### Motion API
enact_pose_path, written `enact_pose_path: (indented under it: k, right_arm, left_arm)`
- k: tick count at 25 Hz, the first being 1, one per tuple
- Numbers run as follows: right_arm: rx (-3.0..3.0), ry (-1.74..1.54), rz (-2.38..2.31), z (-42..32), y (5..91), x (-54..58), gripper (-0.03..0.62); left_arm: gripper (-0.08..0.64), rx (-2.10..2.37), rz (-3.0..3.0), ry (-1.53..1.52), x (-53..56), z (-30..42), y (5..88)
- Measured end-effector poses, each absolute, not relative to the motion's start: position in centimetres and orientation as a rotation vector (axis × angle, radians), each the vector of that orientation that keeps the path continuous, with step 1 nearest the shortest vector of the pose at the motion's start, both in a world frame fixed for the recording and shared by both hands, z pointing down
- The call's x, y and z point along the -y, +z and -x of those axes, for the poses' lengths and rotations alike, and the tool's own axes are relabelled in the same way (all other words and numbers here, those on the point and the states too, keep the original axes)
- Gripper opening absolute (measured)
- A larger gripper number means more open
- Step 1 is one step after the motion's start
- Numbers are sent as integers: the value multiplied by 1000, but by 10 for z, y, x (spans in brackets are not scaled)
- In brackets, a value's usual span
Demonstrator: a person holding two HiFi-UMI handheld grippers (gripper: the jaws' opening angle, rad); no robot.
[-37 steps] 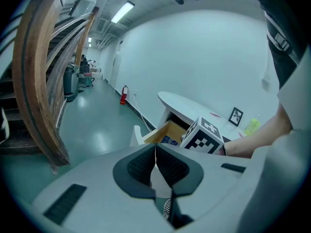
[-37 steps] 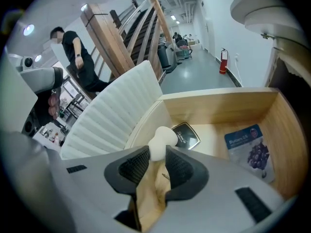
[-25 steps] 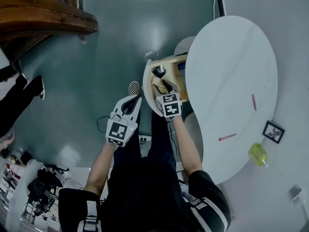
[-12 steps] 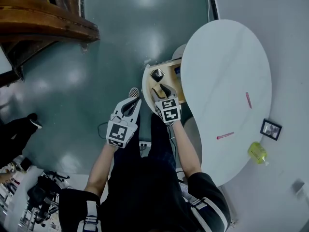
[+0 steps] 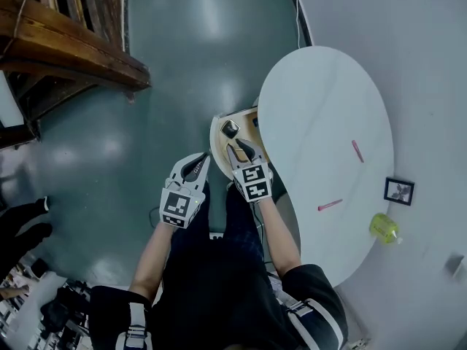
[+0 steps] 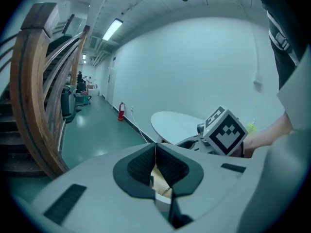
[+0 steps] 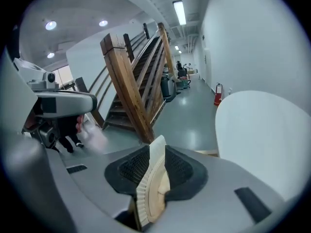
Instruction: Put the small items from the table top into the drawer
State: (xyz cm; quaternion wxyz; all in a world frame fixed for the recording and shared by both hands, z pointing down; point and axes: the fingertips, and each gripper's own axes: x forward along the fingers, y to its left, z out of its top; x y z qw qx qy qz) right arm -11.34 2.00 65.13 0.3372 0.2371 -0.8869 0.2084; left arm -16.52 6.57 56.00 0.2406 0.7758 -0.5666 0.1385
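Small items (image 5: 329, 205) are partly stowed: a dark piece (image 5: 230, 128) is seen in the open drawer (image 5: 216, 141), two pink sticks (image 5: 357, 150) are left on the desk (image 5: 314, 86). Left claw (image 5: 198, 163) is pressed together; right claw (image 5: 240, 152), just closing, is held slightly apart, empty.

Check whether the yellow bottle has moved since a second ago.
No. The bottle stands at the same spot by the table's edge, beside the frame; only the view shifted.
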Motion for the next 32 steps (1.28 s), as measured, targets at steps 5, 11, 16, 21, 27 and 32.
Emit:
enact_pose_path:
  k: [5, 11, 16, 21, 27, 32]
  right_arm:
    - [2376, 510, -705, 99, 601, -17, 83]
    - [2473, 463, -812, 86, 539, -14, 60]
    - [2537, 412, -914, 75, 489, -12, 46]
    - [2598, 374, -1004, 65, 442, -11, 41]
    - [2630, 308, -1099, 51, 399, -14, 38]
    - [2649, 255, -1173, 41, 374, -21, 38]
  left_arm:
    - [20, 1568, -2176, 351, -63, 157, 526]
    - [20, 1575, -2273, 332, -51, 146, 478]
    - [20, 1556, -2350, 291, -44, 136, 440]
    - [20, 1558, -2422, 268, -40, 133, 409]
    - [20, 1579, -2490, 246, -40, 138, 374]
    - [20, 1591, -2552, 225, -43, 145, 351]
